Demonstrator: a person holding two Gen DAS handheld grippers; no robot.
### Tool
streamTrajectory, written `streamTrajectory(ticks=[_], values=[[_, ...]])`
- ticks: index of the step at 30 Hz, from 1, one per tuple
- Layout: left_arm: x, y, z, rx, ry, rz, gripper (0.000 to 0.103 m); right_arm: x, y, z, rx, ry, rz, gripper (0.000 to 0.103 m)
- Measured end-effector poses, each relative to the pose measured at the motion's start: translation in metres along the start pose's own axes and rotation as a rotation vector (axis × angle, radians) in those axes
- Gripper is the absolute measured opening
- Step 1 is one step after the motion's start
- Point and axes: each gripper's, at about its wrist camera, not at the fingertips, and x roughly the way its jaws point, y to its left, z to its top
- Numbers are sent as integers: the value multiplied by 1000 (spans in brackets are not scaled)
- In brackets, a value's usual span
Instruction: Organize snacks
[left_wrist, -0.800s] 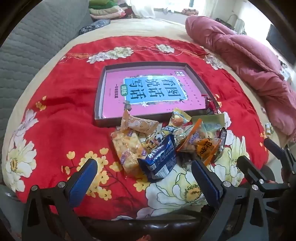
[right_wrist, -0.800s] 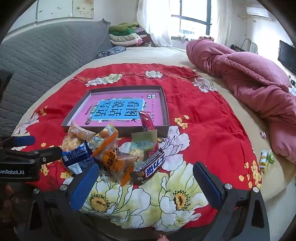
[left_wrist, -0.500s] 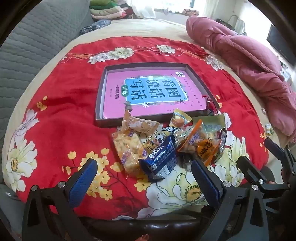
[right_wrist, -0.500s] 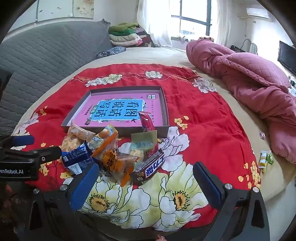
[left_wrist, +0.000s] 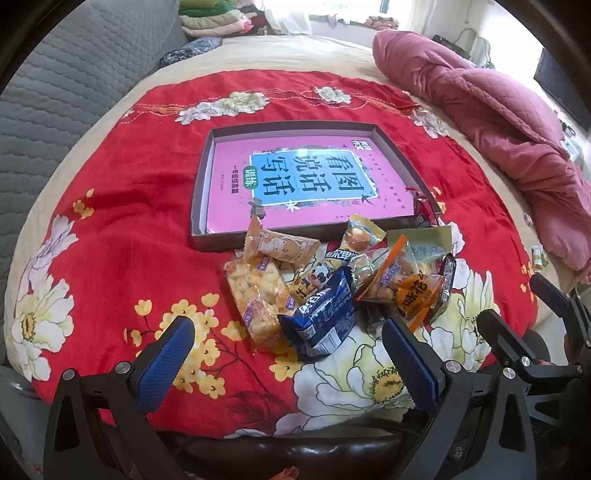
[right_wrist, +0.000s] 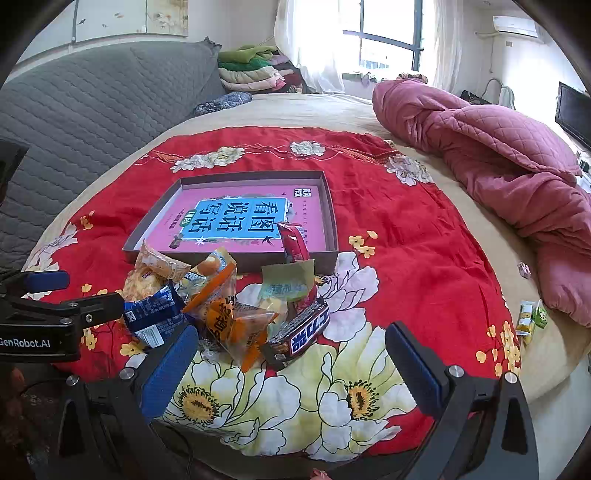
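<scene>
A heap of snack packets (left_wrist: 332, 280) (right_wrist: 229, 306) lies on the red flowered cloth, just in front of a shallow brown box (left_wrist: 201, 206) (right_wrist: 330, 221) with a pink book in its bottom. A dark blue packet (left_wrist: 321, 314) and a clear bag of yellow puffs (left_wrist: 258, 291) are at the heap's near side; a black bar (right_wrist: 299, 336) lies at its right. My left gripper (left_wrist: 291, 354) hovers open just short of the blue packet. My right gripper (right_wrist: 291, 358) is open too, with the black bar just beyond its fingertips. Neither holds anything.
A pink quilt (right_wrist: 498, 162) is bunched at the right of the bed. A grey quilted headboard (right_wrist: 92, 107) runs along the left. Folded clothes (right_wrist: 251, 70) are stacked at the back. Small green and yellow packets (right_wrist: 532, 317) lie near the bed's right edge.
Both grippers stay open and almost still; the left view has crept slightly closer to the heap. No packet has moved.
</scene>
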Motion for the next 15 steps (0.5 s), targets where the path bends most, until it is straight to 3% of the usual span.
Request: streamTrajectory(ticks=[15], values=[[3,0,-1,3,5,0,101,0,0,0,-2,0,-3,102]])
